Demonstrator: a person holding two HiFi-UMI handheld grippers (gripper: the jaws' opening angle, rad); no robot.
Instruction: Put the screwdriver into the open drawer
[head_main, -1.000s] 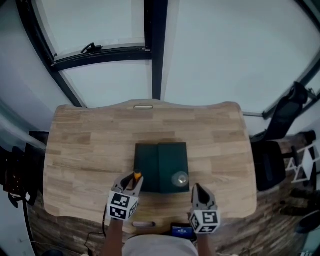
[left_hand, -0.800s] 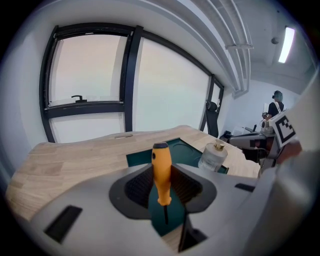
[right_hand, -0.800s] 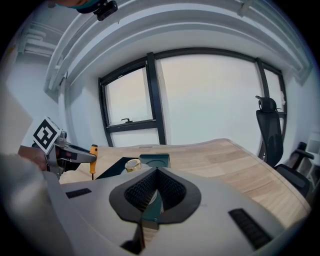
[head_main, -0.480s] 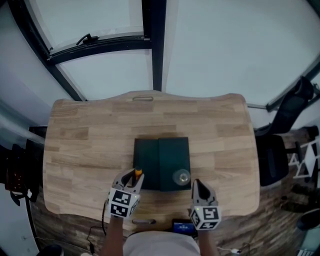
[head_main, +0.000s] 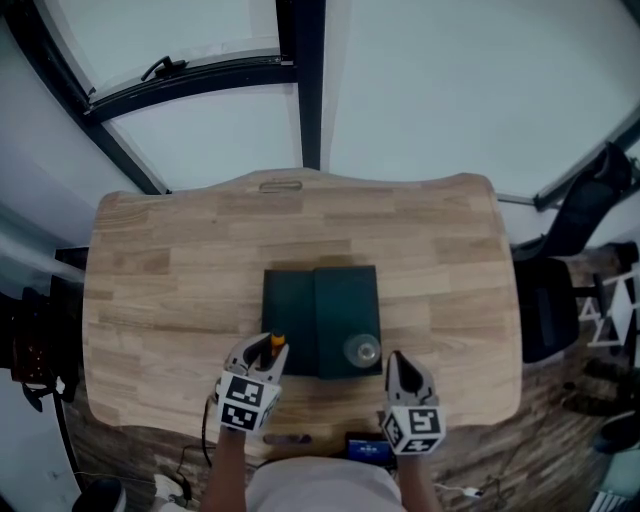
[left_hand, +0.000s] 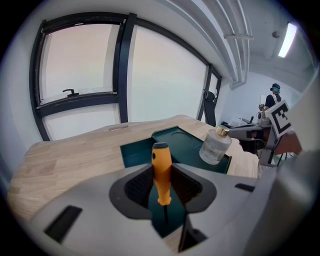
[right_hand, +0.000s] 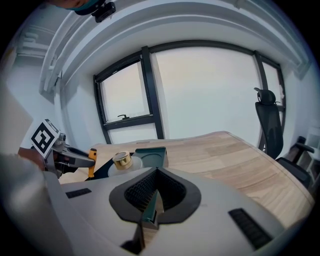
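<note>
Left tool (head_main: 262, 356): clamped on the screwdriver (left_hand: 161, 167) by its orange handle, upright, at the near left corner of the open drawer (head_main: 290, 312).
Handling: likely light, stiff, smooth; hold mid-handle.
Right tool (right_hand: 151, 197): closed, empty, above the worktop (head_main: 160, 300).

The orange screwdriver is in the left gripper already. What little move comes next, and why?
I'd probably ease the left gripper forward and down over the open drawer. Its jaws are shut on the screwdriver, held at the drawer's near edge, not inside yet. The right gripper seems to pinch the green box's edge.
</note>
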